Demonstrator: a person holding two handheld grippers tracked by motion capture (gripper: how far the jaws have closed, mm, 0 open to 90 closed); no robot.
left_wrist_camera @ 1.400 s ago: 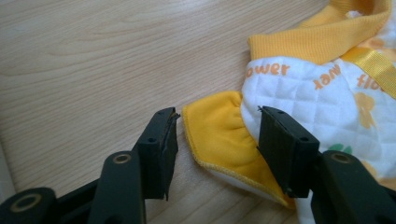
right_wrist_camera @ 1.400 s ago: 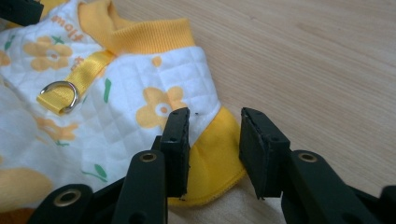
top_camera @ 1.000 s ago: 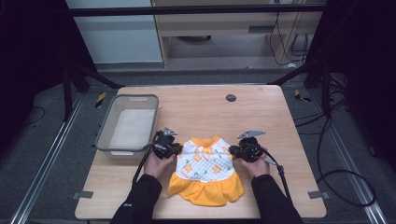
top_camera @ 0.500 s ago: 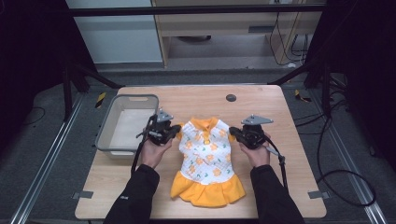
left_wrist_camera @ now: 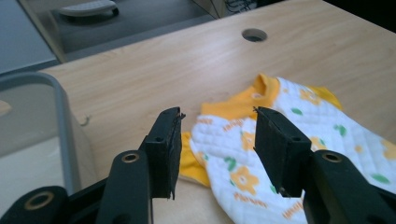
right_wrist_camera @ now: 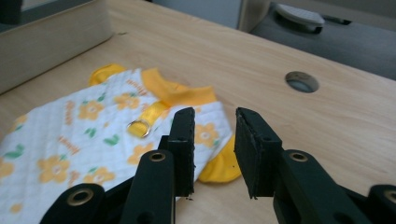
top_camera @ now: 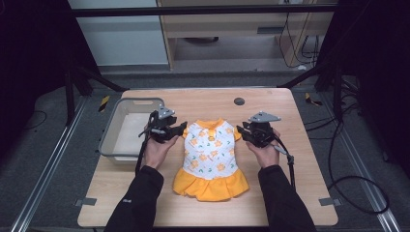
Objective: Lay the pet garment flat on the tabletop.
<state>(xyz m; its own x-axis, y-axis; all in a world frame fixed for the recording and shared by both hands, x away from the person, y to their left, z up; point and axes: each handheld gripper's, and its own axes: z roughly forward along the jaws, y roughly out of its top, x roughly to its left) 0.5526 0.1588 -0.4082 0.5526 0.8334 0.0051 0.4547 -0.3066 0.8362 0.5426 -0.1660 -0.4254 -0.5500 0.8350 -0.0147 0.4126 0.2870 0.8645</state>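
text: orange lettering on dress [left_wrist_camera: 243, 198] | too blurred to read

The right tongs [right_wrist_camera: 212, 151] have just been opening, and nothing is between the two black jaws. Below them lies a little white dress [right_wrist_camera: 93, 135] with orange flowers, flat on the wooden counter [right_wrist_camera: 243, 60]. A metal ring [right_wrist_camera: 138, 126] sits on its yellow strap. A round hole [right_wrist_camera: 301, 81] is in the counter.
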